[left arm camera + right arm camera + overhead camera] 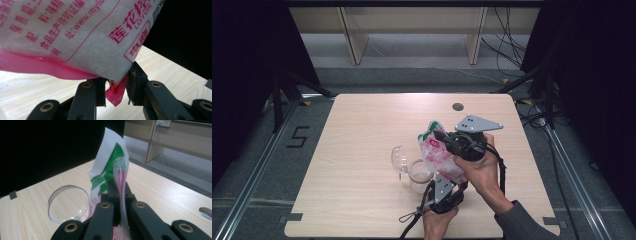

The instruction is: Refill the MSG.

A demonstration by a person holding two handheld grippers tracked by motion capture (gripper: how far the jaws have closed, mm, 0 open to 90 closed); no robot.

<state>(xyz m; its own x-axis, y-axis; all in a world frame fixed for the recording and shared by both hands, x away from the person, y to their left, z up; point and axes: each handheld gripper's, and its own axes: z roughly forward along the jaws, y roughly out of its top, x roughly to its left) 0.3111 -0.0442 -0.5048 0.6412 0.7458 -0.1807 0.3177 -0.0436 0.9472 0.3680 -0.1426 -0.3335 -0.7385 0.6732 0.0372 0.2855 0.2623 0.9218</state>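
A plastic bag (439, 155) of white grains with pink print and a green-and-white top hangs tilted over the table's middle. My right gripper (443, 139) is shut on the bag's upper part, and in the right gripper view the green top (110, 170) rises above the closed jaws of the right gripper (119, 192). My left gripper (449, 176) is shut on the bag's lower end. In the left gripper view the left gripper (115, 91) pinches the pink bottom corner, with the bag (82, 37) just above. A clear jar (419, 173) stands under the bag, its clear lid (398, 159) beside it.
The light wooden table (362, 125) has a round cable hole (457, 106) near its far edge. The clear lid (68, 203) stands on edge to the left of the right gripper's jaws. Beyond the table are wooden shelf legs (354, 45) and cables (512, 50) on the floor.
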